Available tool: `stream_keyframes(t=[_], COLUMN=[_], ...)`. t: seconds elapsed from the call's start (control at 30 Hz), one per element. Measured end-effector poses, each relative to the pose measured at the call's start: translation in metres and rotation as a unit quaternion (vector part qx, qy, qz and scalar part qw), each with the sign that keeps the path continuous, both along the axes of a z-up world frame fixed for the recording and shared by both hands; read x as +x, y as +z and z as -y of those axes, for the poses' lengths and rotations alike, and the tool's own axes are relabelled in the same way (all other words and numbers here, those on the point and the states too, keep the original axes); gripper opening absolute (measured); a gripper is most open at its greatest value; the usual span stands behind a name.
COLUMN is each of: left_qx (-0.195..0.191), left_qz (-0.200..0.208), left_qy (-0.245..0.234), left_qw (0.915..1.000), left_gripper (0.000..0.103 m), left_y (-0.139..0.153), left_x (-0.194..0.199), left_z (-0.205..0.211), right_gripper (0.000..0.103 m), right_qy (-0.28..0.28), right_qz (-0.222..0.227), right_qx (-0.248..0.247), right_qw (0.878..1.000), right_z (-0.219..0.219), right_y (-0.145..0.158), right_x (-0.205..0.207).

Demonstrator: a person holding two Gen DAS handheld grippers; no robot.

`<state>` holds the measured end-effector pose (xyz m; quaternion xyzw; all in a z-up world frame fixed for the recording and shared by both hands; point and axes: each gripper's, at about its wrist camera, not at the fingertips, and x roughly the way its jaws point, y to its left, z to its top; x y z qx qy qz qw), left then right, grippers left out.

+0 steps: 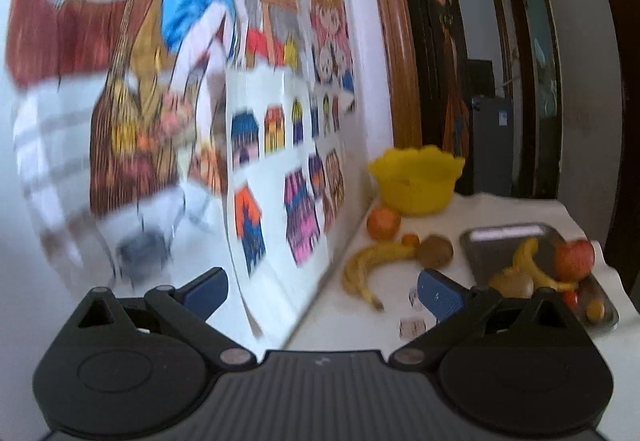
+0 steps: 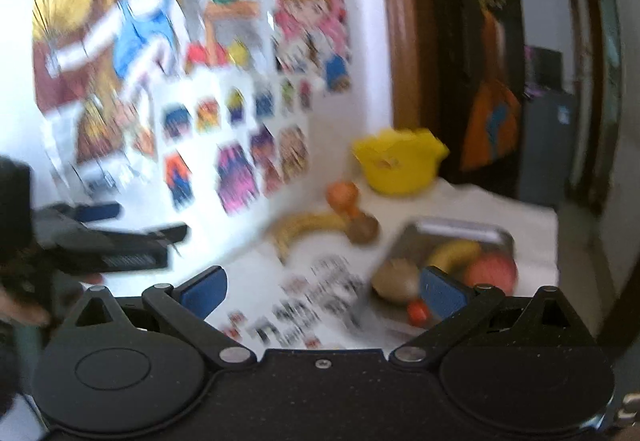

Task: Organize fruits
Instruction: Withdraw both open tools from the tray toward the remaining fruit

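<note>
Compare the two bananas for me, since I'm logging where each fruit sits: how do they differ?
The banana on the cloth lies on the bare table near the wall, beside a kiwi; the banana in the tray rests in the metal tray against an apple. The cloth one looks larger and more spotted brown; the tray one looks cleaner yellow. Both are curved and untouched by either gripper.

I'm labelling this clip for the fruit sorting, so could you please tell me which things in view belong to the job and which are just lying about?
Belongs to the job:
- yellow bowl
- metal tray
- loose banana
- orange
- kiwi
- apple on the tray

Just lying about:
- cartoon posters on the wall
- small printed tags on the white table
</note>
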<state>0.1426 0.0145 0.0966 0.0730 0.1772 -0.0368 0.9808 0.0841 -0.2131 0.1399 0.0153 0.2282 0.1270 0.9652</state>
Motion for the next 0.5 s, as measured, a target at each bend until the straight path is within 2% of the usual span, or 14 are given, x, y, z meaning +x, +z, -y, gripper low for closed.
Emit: stream_keyframes(t=[0.13,0.33,0.43,0.5], left_qx=[0.016,0.023,0.008,0.002], left_qz=[0.027,0.046,0.044,0.038], left_qy=[-0.010,-0.016,-0.018,-0.017], left_qw=[0.9994,0.9986,0.9988,0.9991], left_gripper=[0.102,0.102,0.102,0.102], left_y=[0.024,0.055,0.057,0.050], left_x=[0.010,0.041,0.064,0.082], left_z=[0.010,0.027,0.030,0.033], right_gripper=[0.102,0.102,0.102,0.102], right_qy=[0.027,0.029,0.030,0.032], right_qz=[0.025,0.040,0.047,0.054], right_qx=[0.012,0.043,0.054,0.049], right_qw=[0.999,0.998,0.997,0.997], right_z=[-0.004,-0.003,0.004,0.011], right_y=[0.050,0.119,0.129,0.124], right_x=[0.020,0.070,0.100,0.122])
